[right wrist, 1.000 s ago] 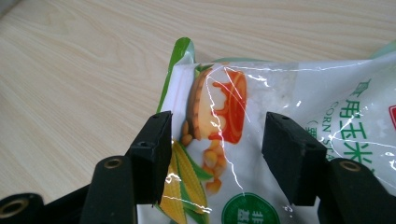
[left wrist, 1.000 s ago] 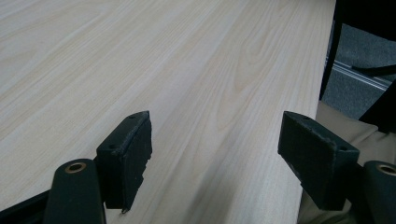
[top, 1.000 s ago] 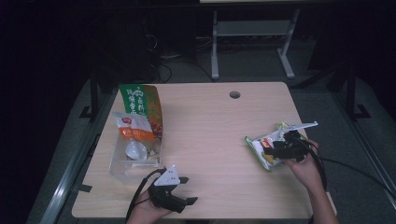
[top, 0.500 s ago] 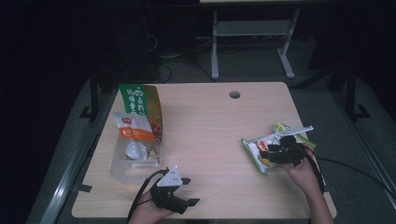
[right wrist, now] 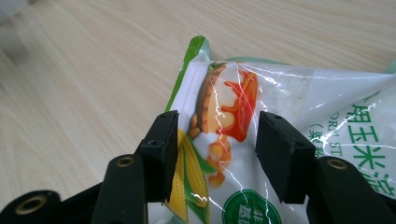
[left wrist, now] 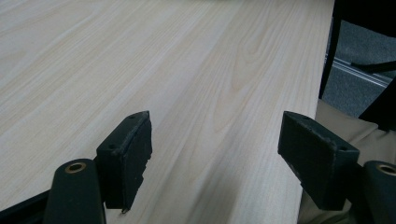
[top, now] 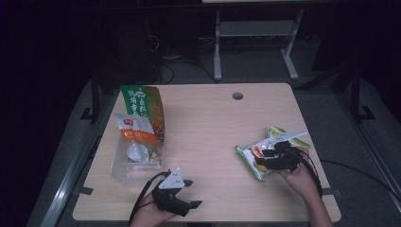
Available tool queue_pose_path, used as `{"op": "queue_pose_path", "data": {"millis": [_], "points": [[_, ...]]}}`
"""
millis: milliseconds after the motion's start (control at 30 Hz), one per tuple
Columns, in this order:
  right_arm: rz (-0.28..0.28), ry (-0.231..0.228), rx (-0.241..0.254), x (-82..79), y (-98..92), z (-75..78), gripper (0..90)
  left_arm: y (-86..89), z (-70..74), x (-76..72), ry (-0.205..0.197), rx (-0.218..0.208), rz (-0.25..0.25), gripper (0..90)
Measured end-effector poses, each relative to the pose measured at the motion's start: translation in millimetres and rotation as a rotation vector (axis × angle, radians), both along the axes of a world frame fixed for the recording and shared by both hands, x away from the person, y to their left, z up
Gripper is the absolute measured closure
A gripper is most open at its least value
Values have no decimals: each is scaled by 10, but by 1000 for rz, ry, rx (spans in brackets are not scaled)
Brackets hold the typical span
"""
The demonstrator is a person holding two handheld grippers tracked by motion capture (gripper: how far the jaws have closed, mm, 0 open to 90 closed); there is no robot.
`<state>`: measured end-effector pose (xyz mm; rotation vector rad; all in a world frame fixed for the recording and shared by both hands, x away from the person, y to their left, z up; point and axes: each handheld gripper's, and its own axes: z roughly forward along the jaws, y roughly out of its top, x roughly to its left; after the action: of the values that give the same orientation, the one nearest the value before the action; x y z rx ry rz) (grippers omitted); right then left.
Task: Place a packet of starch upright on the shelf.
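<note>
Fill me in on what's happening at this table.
A person works with a gripper in each hand. The right gripper straddles a corn packet at the table's right side; its jaws have just been closing on the packet, though a firm pinch can't be confirmed. The left gripper rests open near the front edge, holding nothing. A clear tub of snack bags sits at the left.

Light wooden table (top: 208,127), rectangular, pale grain, with a round cable hole (top: 237,96) near the far edge. At the left side, a clear plastic box (top: 137,161) holding snack packets, a green and orange bag (top: 142,106) lying across its far end. At the right side, a corn snack bag (top: 255,158) in green and white, resting on the wood near the front corner.
</note>
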<state>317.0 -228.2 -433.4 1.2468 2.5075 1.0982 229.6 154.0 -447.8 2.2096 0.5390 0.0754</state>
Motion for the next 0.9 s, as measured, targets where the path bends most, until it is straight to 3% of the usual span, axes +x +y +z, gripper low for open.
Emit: {"op": "queue_pose_path", "data": {"millis": [700,900], "points": [[107,5,-14,-92,271,16,483,6,15,-6,-4,-3,-1,258],[95,9,5,-100,265,7,480,14,22,-10,-8,-3,1,258]]}}
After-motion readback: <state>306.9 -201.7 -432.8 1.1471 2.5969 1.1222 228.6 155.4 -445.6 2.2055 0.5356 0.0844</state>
